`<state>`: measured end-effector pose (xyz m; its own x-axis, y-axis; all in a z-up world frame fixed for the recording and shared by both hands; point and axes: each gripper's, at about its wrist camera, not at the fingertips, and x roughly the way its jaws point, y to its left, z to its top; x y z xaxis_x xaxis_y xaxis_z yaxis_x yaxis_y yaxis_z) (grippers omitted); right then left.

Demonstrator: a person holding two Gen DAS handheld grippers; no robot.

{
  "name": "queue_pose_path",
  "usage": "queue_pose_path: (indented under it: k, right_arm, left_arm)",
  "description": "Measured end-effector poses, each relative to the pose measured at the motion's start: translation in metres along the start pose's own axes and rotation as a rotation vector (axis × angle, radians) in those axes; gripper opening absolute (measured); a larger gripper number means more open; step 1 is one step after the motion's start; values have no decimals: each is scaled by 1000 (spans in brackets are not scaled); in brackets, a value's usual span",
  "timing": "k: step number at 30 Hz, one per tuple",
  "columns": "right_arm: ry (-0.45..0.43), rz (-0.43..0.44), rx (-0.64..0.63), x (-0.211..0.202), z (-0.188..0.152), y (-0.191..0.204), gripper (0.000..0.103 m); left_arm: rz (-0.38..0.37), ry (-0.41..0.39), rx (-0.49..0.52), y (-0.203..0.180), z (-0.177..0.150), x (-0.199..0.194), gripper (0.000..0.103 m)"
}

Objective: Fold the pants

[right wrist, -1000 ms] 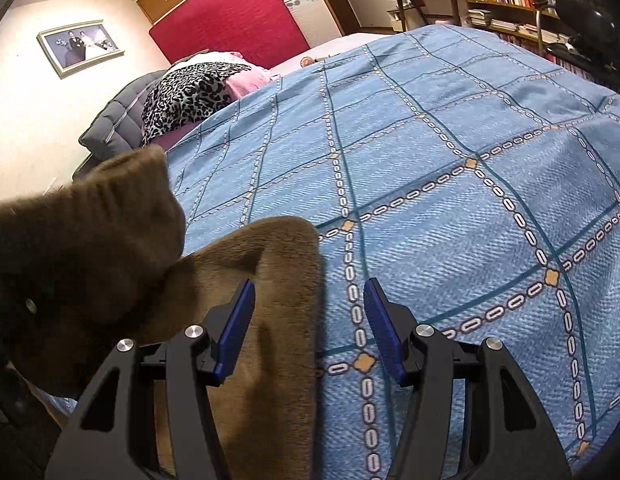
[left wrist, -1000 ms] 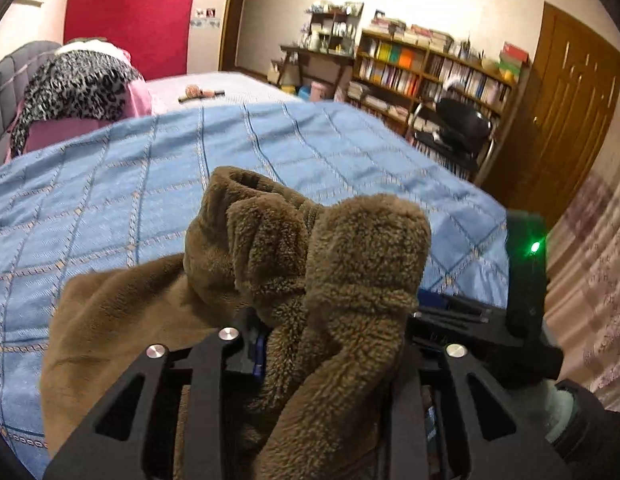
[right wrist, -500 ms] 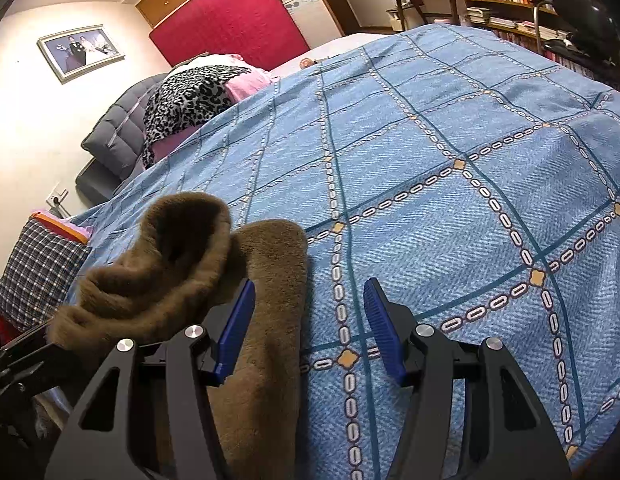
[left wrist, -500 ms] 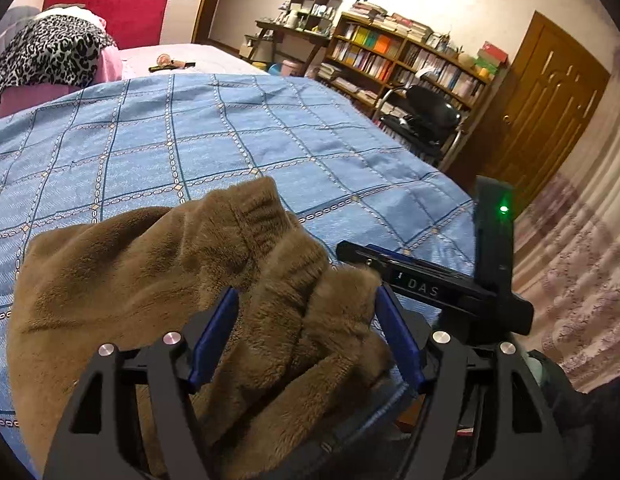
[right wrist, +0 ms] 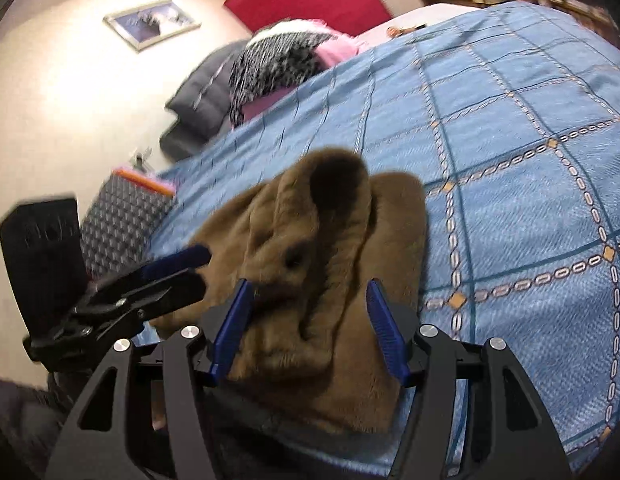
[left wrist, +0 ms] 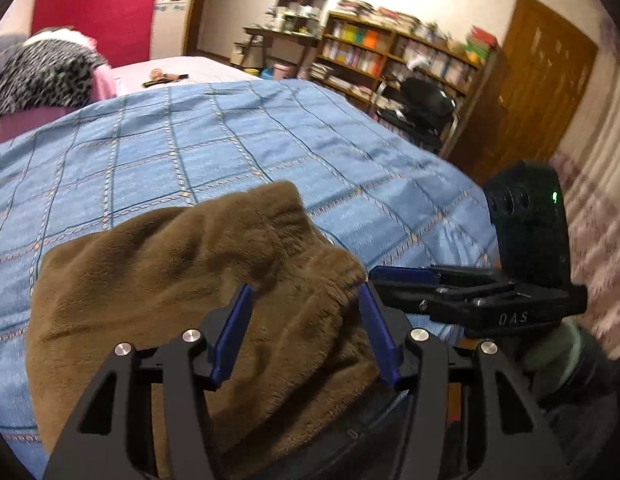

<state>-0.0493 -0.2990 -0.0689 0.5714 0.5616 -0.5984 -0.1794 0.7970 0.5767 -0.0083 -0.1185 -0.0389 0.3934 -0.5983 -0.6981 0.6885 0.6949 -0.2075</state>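
Left gripper (left wrist: 304,334) low over the near edge of the bed (left wrist: 238,148), pointing across the blue checked bedspread, jaws wide, nothing between the pads. Brown fleece pants (left wrist: 182,280) lie bunched on the bedspread directly under and ahead of it; fabric sits below the fingers, not pinched.

Right gripper (right wrist: 310,328) is beside the left one on the pants' other side, also low, tilted, jaws wide. The pants (right wrist: 321,248) are heaped up between and in front of its fingers, with a cuff or leg opening standing up at the top of the heap. Whether the pads touch the fleece: cannot tell, too much motion blur.

Each gripper shows in the other's view: right gripper (left wrist: 469,292) just past the pants' right edge, left gripper (right wrist: 150,280) at the pants' left edge.

Near edge of the pants is cut off behind the gripper bodies in both views. Background blurred.
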Motion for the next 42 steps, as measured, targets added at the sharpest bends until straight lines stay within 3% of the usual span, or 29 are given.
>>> queue_pose_path:
  k: [2, 5, 9, 11, 16, 22, 25, 28, 31, 35, 42]
  right_arm:
    - [36, -16, -12, 5, -6, 0, 61]
    - [51, -11, 12, 12, -11, -2, 61]
    - [50, -17, 27, 19, -13, -4, 61]
    - [53, -26, 0, 20, -14, 2, 49]
    - [39, -37, -37, 16, -10, 7, 27]
    - [-37, -21, -23, -13, 3, 9, 21]
    - [-32, -46, -17, -15, 3, 5, 11]
    - [-9, -57, 37, -13, -2, -10, 11]
    - [-15, -18, 141, -16, -4, -28, 15]
    - [-73, 37, 232, -16, 7, -39, 51]
    - [-93, 74, 170, -3, 31, -13, 51]
  left_arm:
    - [26, 23, 44, -5, -4, 8, 55]
    - [53, 72, 98, -10, -12, 24, 32]
    - [50, 71, 117, -14, -16, 28, 17]
    - [48, 57, 100, -11, -14, 25, 13]
    - [21, 16, 61, -9, -7, 12, 10]
    - [-39, -70, 123, -31, 5, -15, 10]
    - [-110, -57, 182, -45, 3, -11, 10]
    - [-132, 22, 242, -59, -9, 10, 10]
    - [-135, 49, 225, -56, -13, 18, 10]
    - [-123, 5, 171, -43, -7, 5, 10]
    - [-90, -51, 79, -18, -3, -19, 11]
